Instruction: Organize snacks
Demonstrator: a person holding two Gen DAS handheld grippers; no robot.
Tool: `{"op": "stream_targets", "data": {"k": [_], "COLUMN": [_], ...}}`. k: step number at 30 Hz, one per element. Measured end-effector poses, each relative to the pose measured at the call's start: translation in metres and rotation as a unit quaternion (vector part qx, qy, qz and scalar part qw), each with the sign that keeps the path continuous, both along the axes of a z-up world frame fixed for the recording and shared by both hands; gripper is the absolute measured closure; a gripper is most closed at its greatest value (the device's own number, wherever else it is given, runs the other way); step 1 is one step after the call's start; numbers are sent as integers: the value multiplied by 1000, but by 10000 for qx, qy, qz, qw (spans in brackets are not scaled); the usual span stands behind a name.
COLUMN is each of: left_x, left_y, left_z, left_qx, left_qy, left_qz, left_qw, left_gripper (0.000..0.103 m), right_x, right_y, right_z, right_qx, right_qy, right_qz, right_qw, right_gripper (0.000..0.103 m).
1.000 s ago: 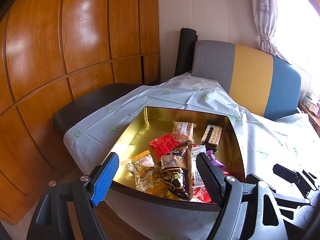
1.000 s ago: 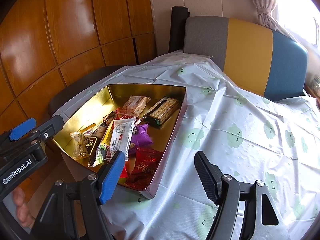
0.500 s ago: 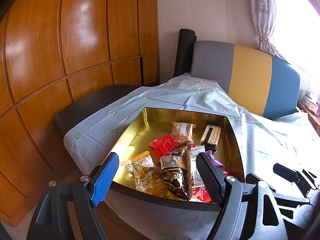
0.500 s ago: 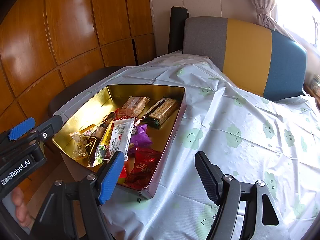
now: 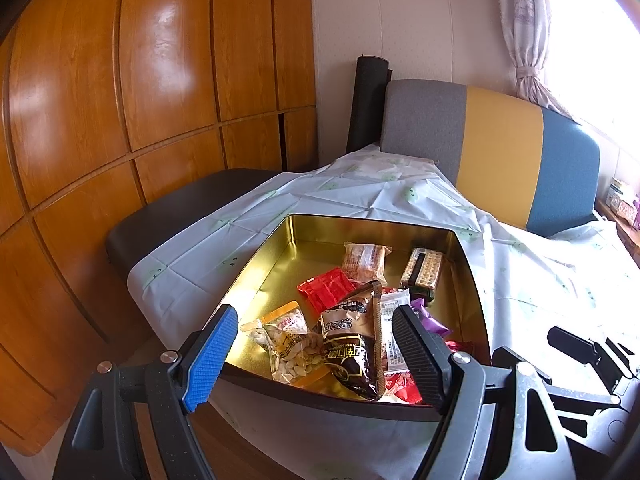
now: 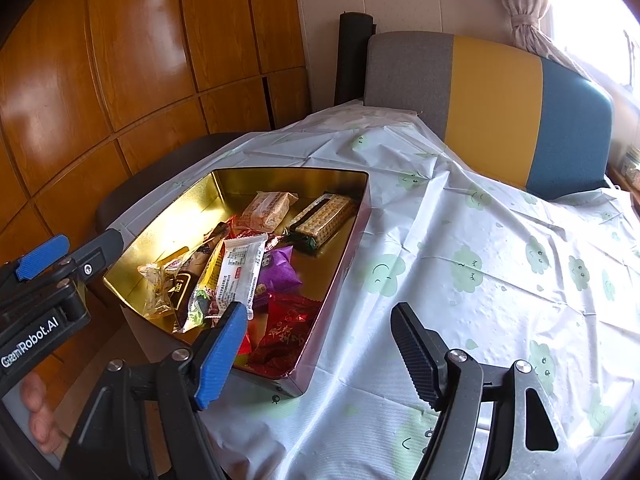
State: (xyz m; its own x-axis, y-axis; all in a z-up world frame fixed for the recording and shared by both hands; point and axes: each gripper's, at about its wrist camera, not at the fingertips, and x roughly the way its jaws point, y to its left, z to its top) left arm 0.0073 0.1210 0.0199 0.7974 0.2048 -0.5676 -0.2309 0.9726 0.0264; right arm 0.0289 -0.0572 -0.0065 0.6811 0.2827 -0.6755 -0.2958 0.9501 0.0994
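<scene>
Two grippers hover at the near end of a table draped in a pale tablecloth printed with green smiling clouds. Behind it sits a bench backrest in grey, yellow and blue, with wooden wall panels to the left and a tied curtain by the bright window.

On the cloth's left side rests the gold tin box, lid off, and all the snacks lie inside it, piled toward the near end. The left gripper hangs right over the tin's near rim, jaws spread wide, nothing pinched between them. The right gripper is off the tin's near right corner, over the cloth, jaws parted and gripping nothing; its blue pad overlaps the tin's corner in view.

Now the contents: a dark brown snack bag stands up at the front, a clear pouch of seeds just left of it. A long white wrapper lies beside the brown bag. A dark red packet sits in the near right corner, and a bright red packet mid-tin. At the far end, a peach-coloured pack lies next to a cracker pack. Smallest, a purple candy wrapper. Fingers of the person's hand show at the lower left edge of the right wrist view.
</scene>
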Motion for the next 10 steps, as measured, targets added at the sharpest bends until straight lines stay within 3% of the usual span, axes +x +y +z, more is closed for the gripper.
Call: {"op": "stream_targets", "data": {"k": [10], "left_x": [4], "left_y": [2], "left_z": [-4], "left_qx": [-79], "left_qy": [87], "left_qz": [-92], "left_qw": [9999], "left_gripper": [30], "right_x": [9], "right_y": [-20], "right_z": [-1], "right_qx": [92], "right_qy": [82], "right_qz": [-167], "right_qw": [9998], "right_gripper": [28]}}
